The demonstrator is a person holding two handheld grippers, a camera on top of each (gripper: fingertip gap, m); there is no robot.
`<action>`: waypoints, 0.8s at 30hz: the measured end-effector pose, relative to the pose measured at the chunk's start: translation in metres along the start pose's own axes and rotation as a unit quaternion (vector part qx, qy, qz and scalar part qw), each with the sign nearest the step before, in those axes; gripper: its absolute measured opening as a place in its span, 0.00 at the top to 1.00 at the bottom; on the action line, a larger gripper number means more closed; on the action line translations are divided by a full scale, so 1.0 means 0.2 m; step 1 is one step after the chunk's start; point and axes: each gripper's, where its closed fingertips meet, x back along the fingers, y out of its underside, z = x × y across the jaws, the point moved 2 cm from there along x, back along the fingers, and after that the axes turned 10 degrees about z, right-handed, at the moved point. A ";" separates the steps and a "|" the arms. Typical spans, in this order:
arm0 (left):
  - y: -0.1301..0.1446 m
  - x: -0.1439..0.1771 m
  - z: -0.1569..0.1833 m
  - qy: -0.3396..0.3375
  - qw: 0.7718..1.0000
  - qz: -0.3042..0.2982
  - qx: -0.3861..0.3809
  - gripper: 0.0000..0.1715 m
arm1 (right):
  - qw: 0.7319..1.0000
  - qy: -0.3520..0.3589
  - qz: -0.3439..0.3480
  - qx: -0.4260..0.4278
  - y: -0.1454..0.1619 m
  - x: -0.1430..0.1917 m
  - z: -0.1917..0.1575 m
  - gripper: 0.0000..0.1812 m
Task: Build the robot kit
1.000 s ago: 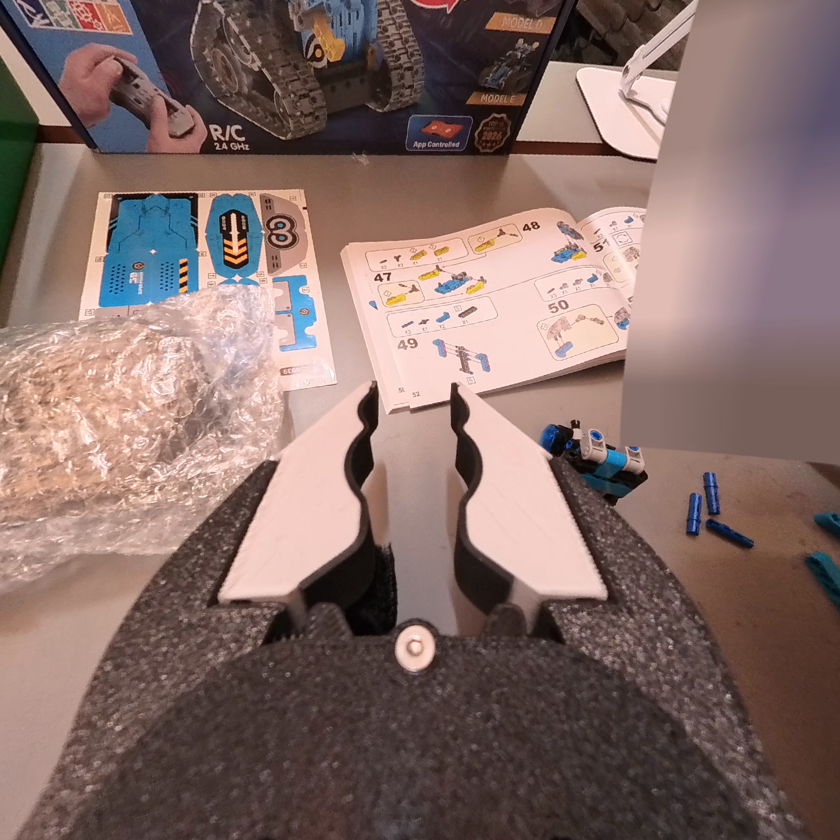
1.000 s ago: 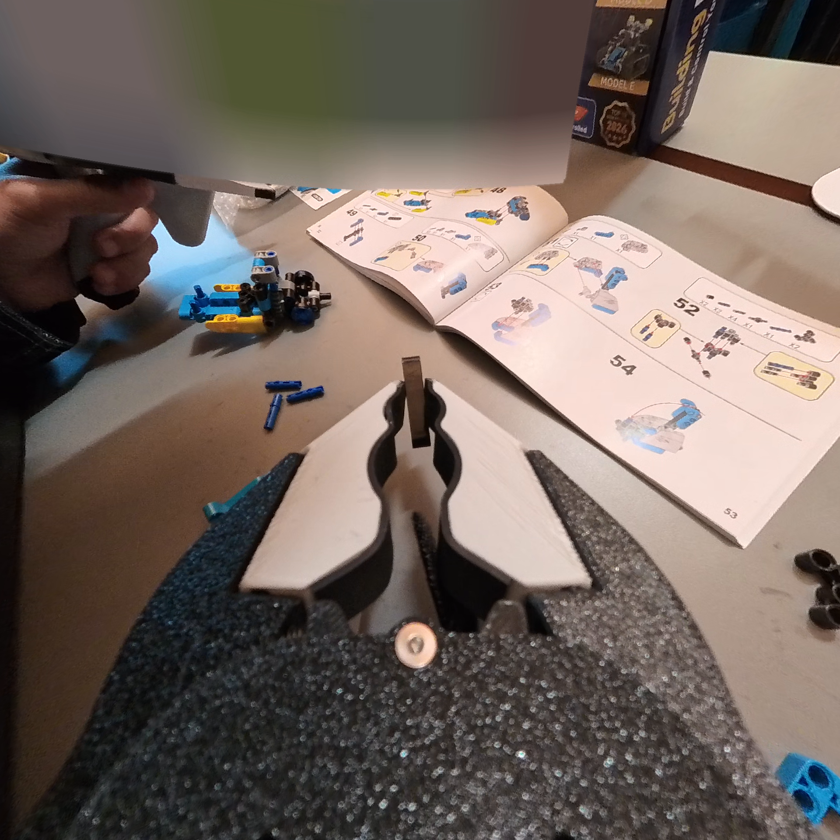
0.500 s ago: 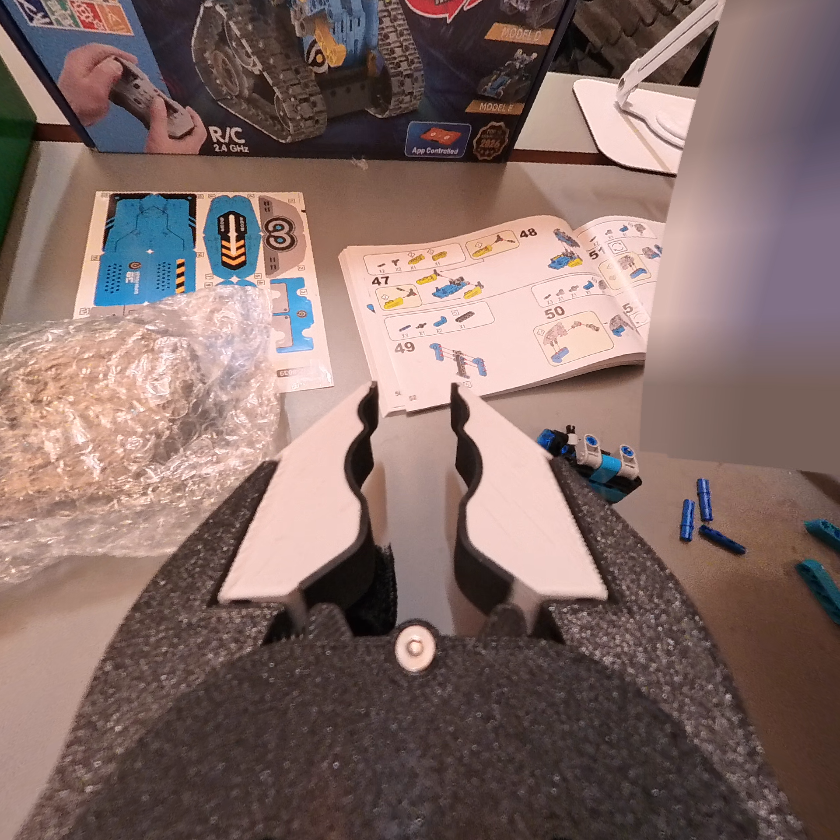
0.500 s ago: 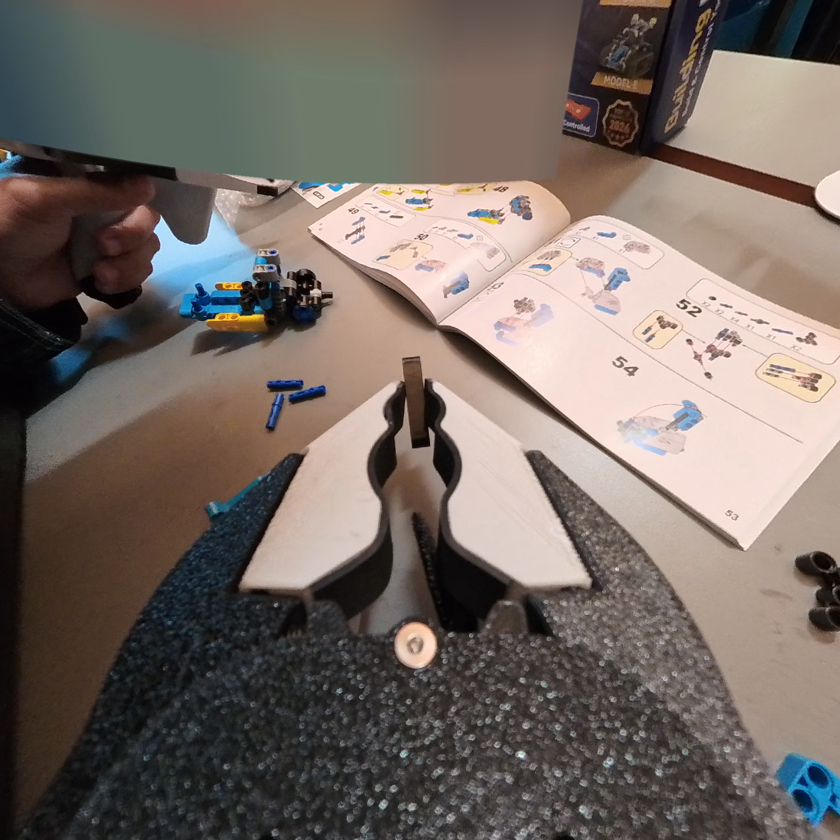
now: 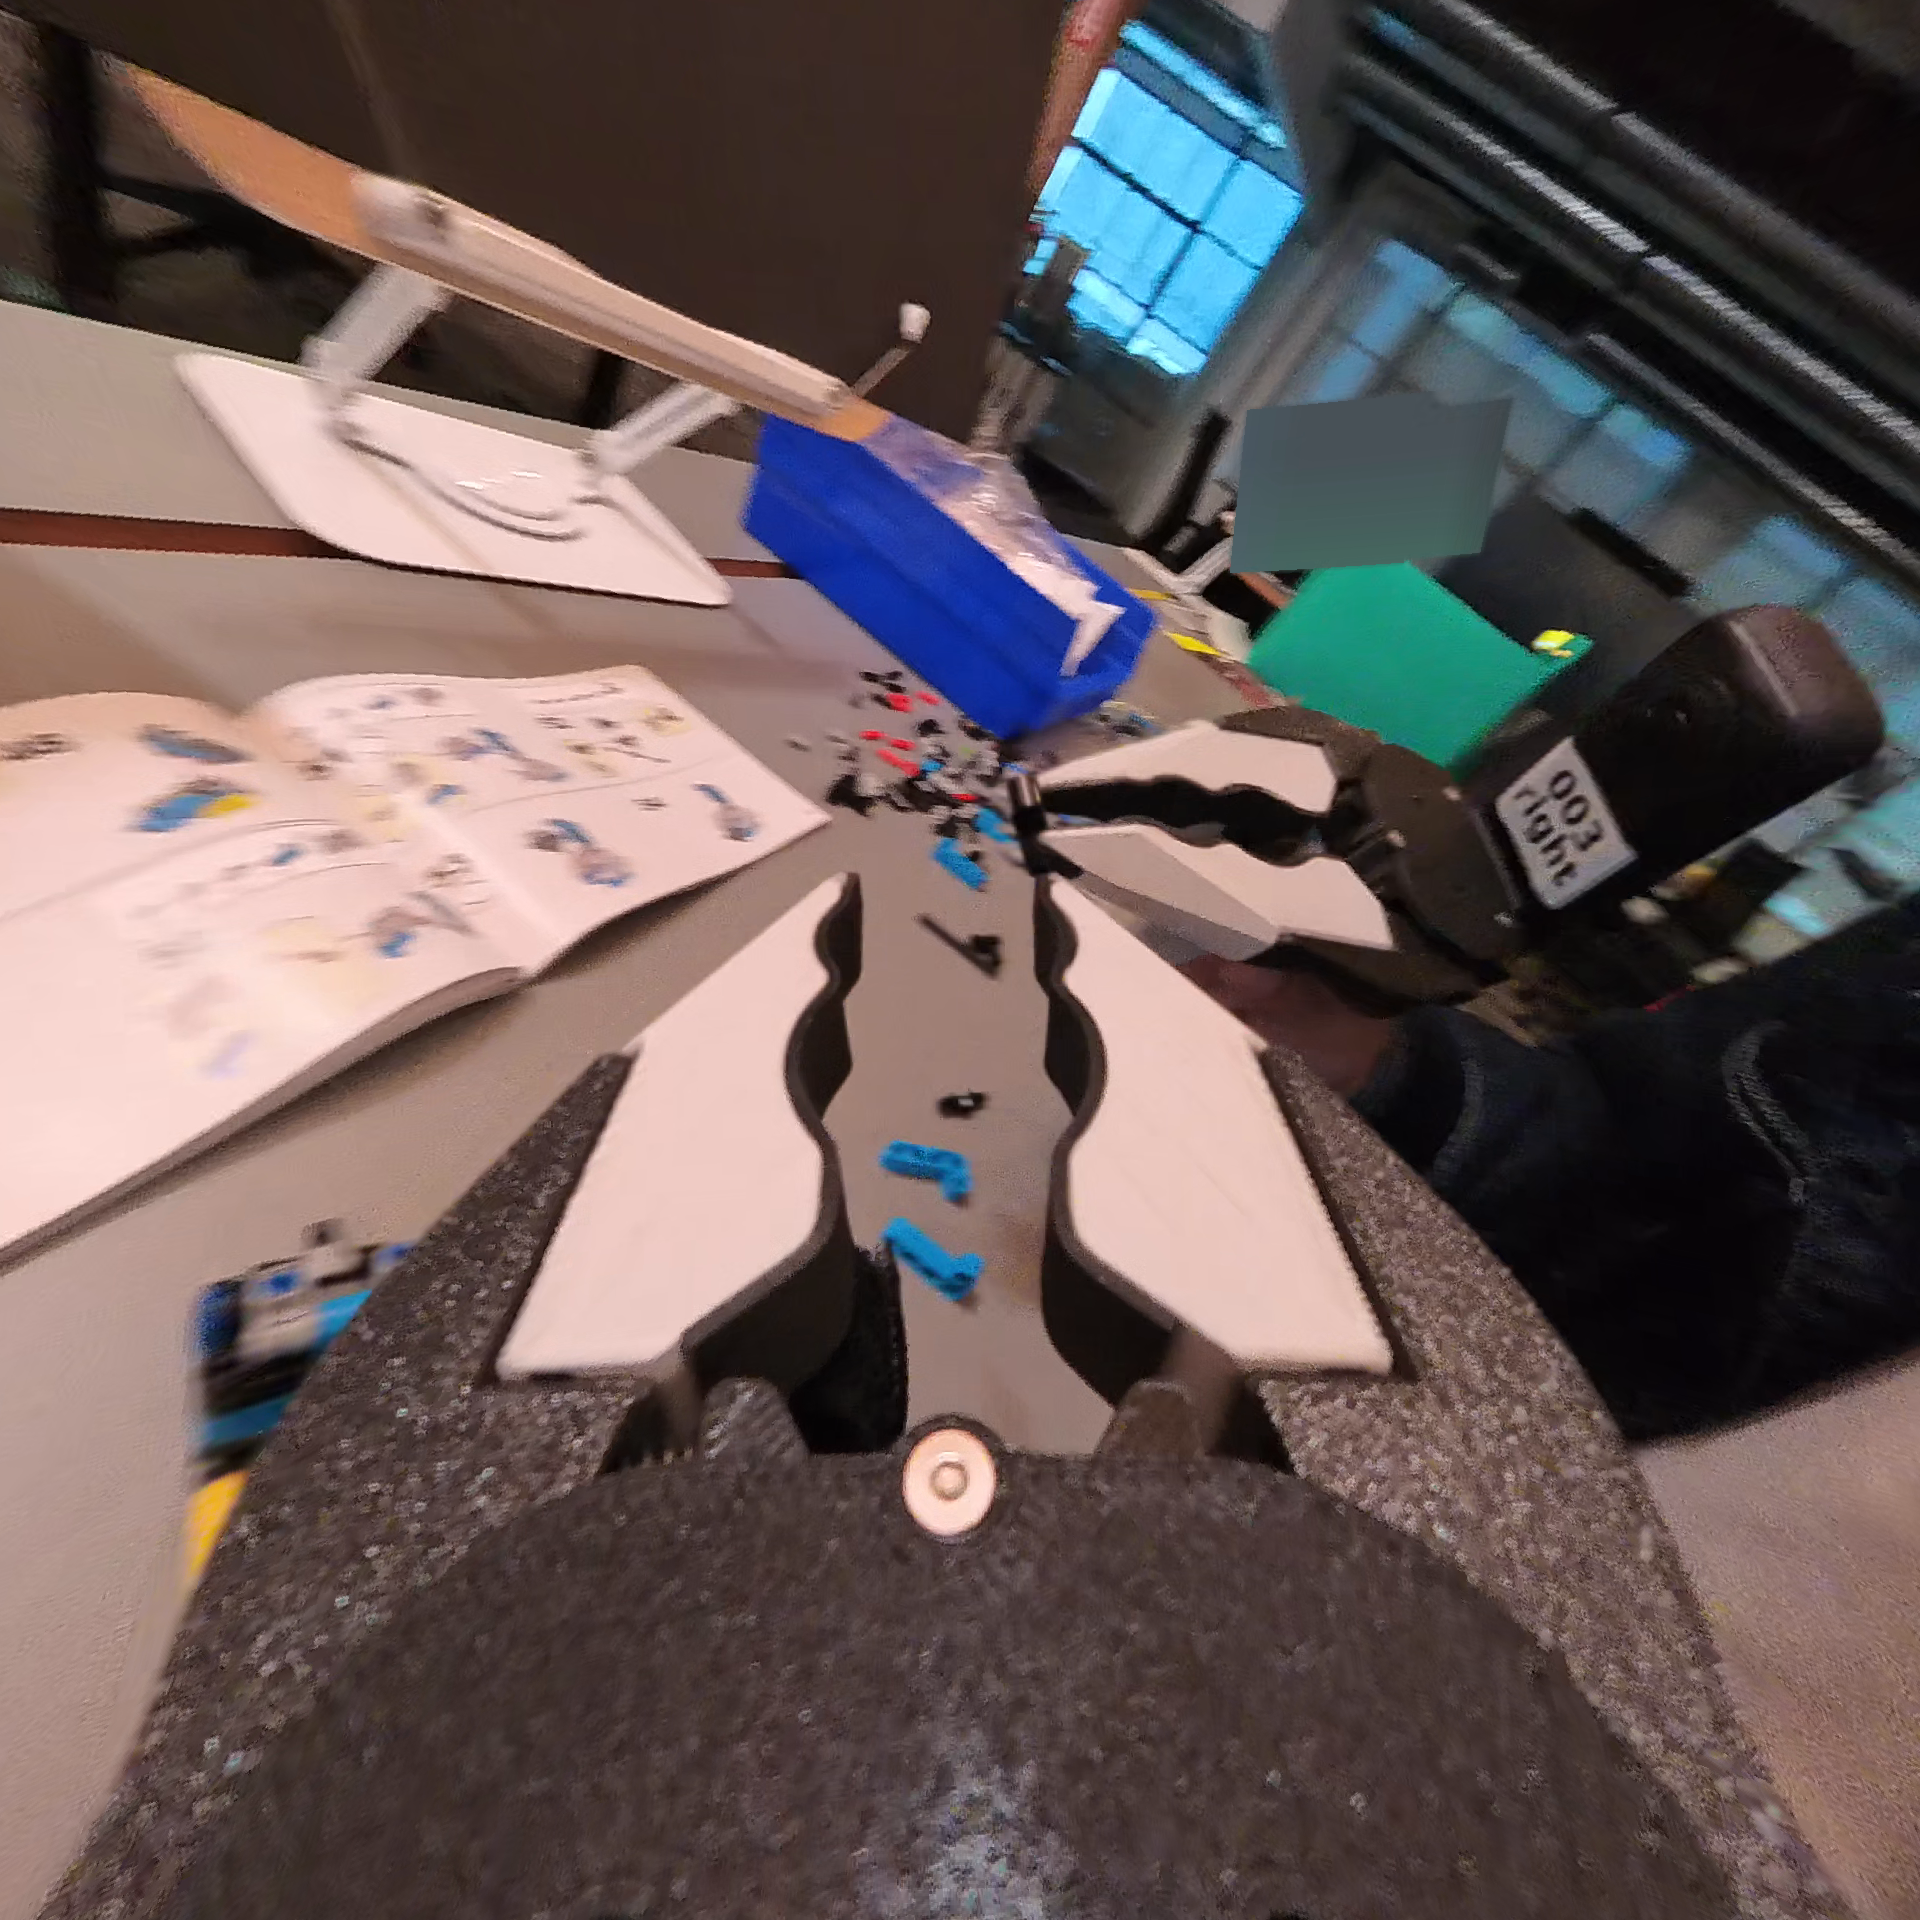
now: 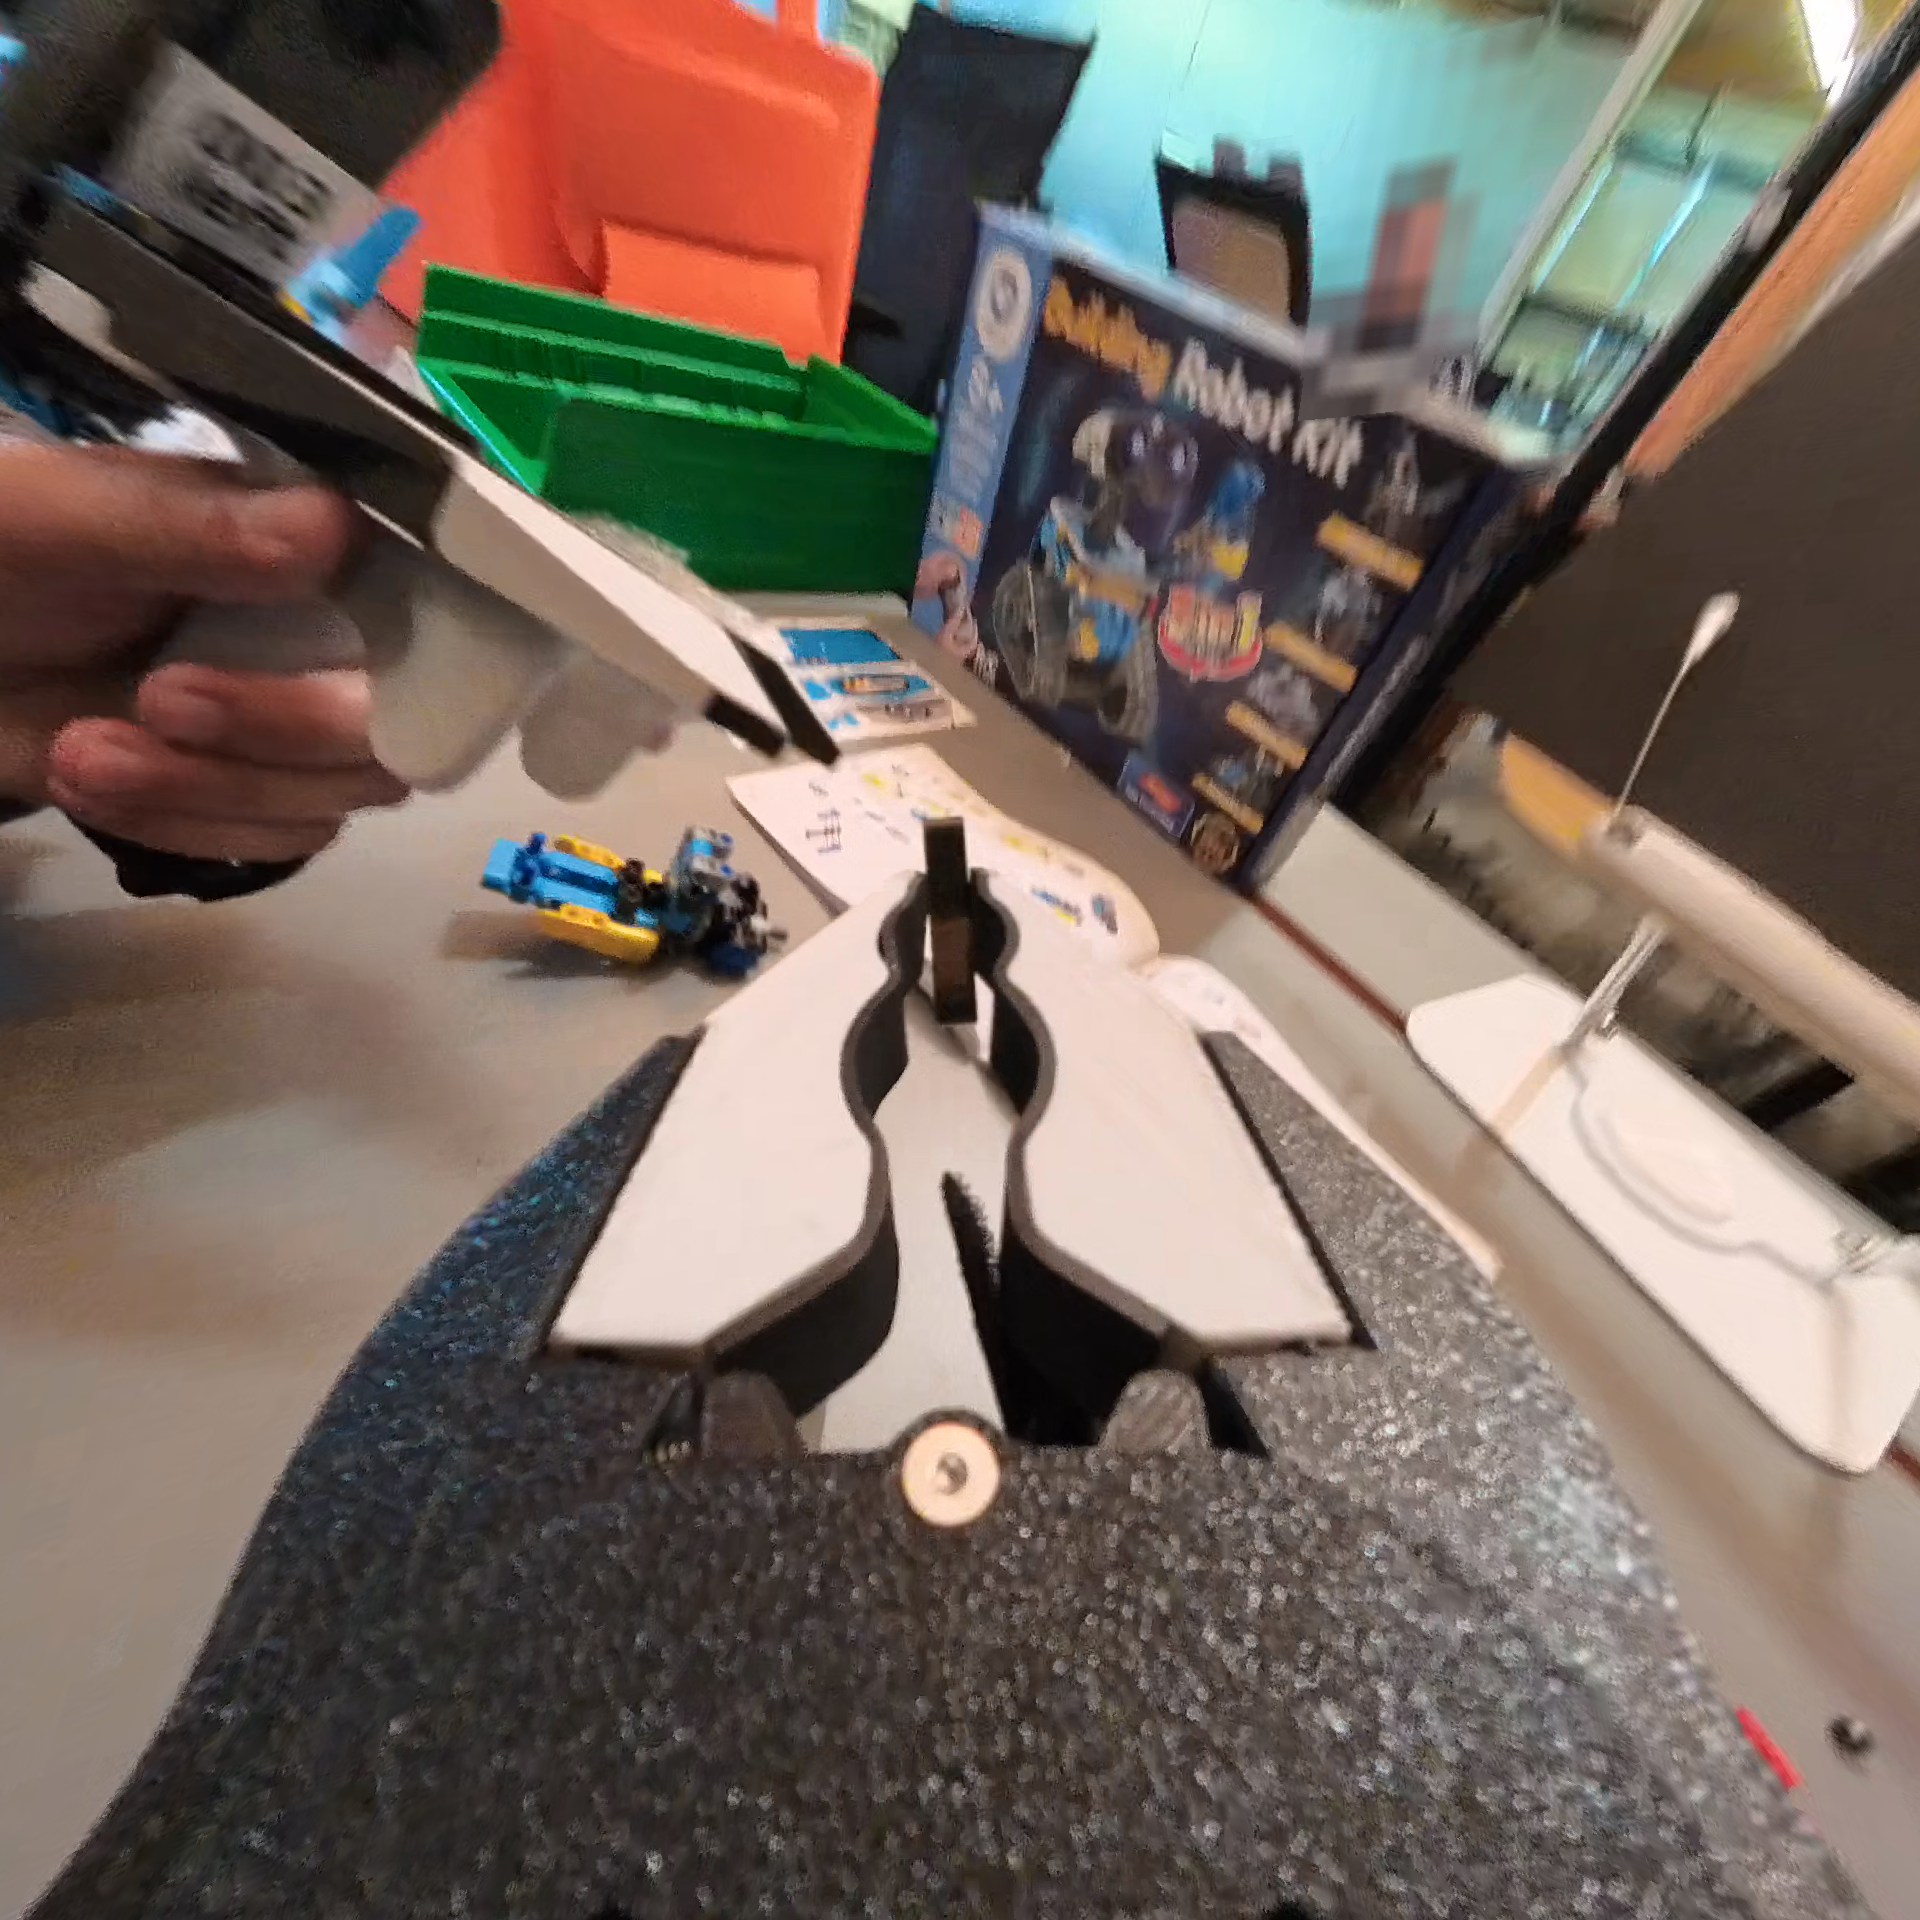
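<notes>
My left gripper (image 5: 945,894) is open and empty, low over the grey table (image 5: 935,1018). Two small blue pieces (image 5: 925,1158) and small black pieces (image 5: 971,945) lie on the table between its fingers. My right gripper (image 6: 948,896) is shut on a small dark piece (image 6: 948,925) that sticks up past its tips. It also shows in the left wrist view (image 5: 1029,826), at the right, close to the left gripper's right fingertip. A blue and yellow part-built model (image 6: 634,904) lies ahead and left of it. The left gripper (image 6: 790,740) reaches in from the upper left, held by a hand (image 6: 187,665).
An open instruction booklet (image 5: 364,831) lies to the left. A pile of small loose parts (image 5: 914,758) sits before a blue bin (image 5: 935,592). A green bin (image 6: 675,457), the kit box (image 6: 1195,623), a sticker sheet (image 6: 862,675) and a white stand base (image 6: 1662,1174) stand around. Tip to tip, the grippers are about 4 centimetres apart.
Both views have swung and are blurred. The left gripper has turned right, away from the bubble wrap and toward the right gripper and loose parts. The right gripper has tilted up and leftward, still holding the dark piece.
</notes>
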 end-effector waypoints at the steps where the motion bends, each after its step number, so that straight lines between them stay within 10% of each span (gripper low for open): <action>1: 0.01 -0.01 0.05 0.023 1.000 0.000 0.012 0.81 | 1.000 0.003 0.017 0.022 -0.05 0.01 -0.02 0.96; 12: 0.00 -0.01 0.15 0.074 0.996 0.041 0.006 0.96 | 0.990 0.011 0.028 0.139 -0.11 0.02 -0.17 0.96; 19: 0.02 0.05 0.16 0.125 0.992 0.016 -0.008 0.96 | 0.968 -0.199 -0.019 -0.154 0.01 0.02 -0.28 0.76; 24: 0.06 0.10 0.25 0.186 0.982 -0.008 -0.041 0.96 | 0.912 -0.325 0.011 -0.251 -0.06 0.13 -0.32 0.87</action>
